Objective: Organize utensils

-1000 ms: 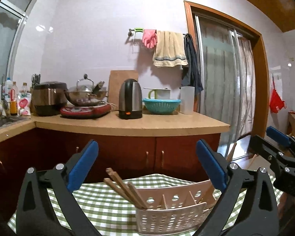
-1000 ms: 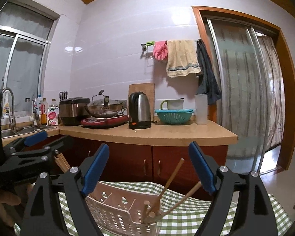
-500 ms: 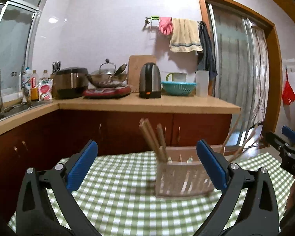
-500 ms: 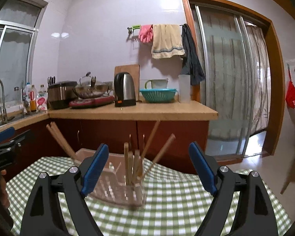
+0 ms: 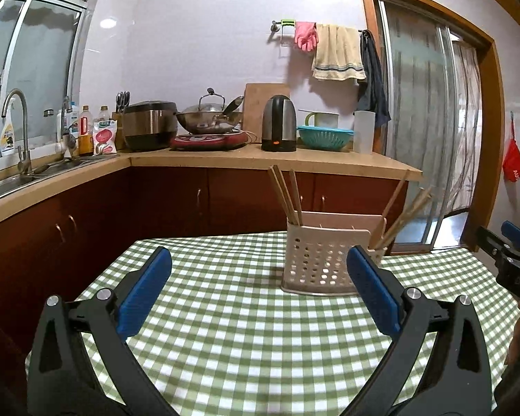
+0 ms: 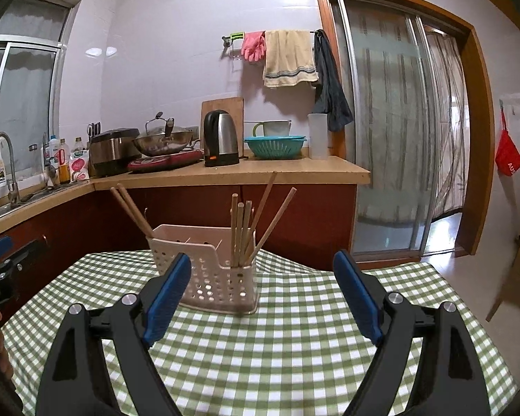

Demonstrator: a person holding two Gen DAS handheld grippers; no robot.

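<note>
A white perforated utensil holder point(image 5: 324, 258) stands upright on the green checked tablecloth point(image 5: 246, 329); it also shows in the right wrist view point(image 6: 211, 270). Wooden chopsticks point(image 5: 286, 196) stick up from its left end and more chopsticks point(image 6: 246, 225) from its right end. My left gripper point(image 5: 258, 289) is open and empty, back from the holder. My right gripper point(image 6: 261, 294) is open and empty, also short of the holder. Each gripper shows at the edge of the other's view.
Behind the table runs a wooden kitchen counter point(image 5: 294, 163) with a kettle point(image 5: 279, 128), wok point(image 5: 209, 116), rice cooker point(image 5: 150, 124) and teal colander point(image 5: 324, 137). A sink with tap point(image 5: 15, 128) is at the left. A glass sliding door point(image 6: 398, 131) is on the right.
Both grippers have pulled back and risen from close over the holder. The holder now stands upright and farther off on the cloth. Both grippers stayed open.
</note>
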